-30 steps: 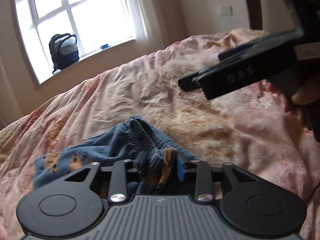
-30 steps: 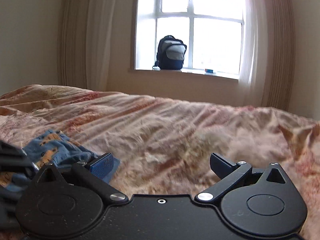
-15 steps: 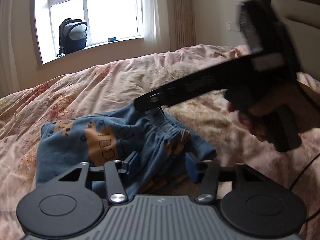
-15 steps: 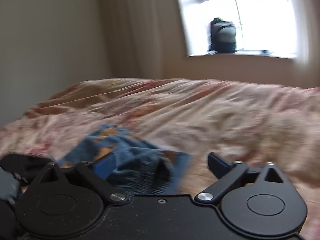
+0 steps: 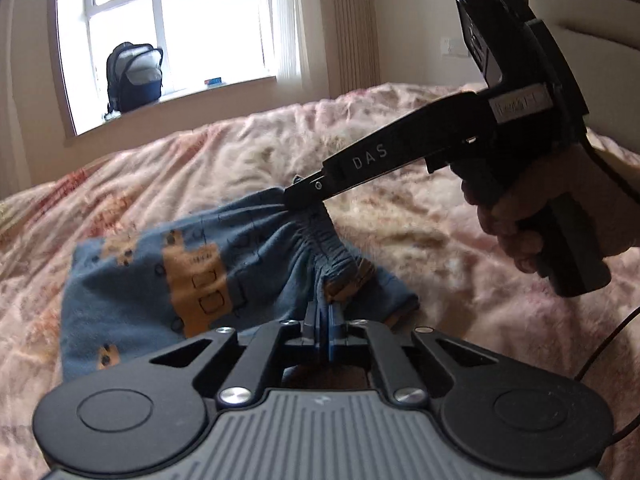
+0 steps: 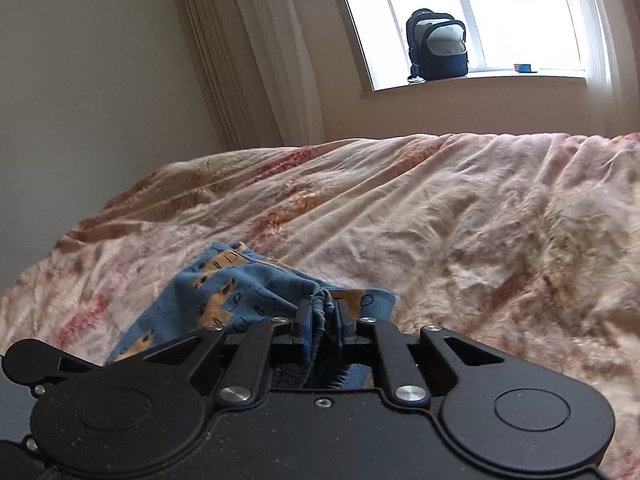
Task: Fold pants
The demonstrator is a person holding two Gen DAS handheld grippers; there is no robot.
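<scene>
The pants, small, blue and printed with orange shapes, lie crumpled on the near part of the bed, and both tools now have hold of the gathered waistband. The left hand-held gripper has just been closing and its jaws stand nearly together, pinching a fold of the elastic edge at the near end; a second ago they were apart with the cloth only lying between them. The right hand-held gripper has also just been closing from wide open, and its pads now clamp a thicker bunch of the same ribbed band; in the left wrist view its tips bite the far end of the waistband. It has swung in from over the bare quilt to reach there. With two grips set along the waistband, the garment looks ready to be lifted and shaken flat, so folding itself has not yet begun. A backpack sits on the far windowsill.
</scene>
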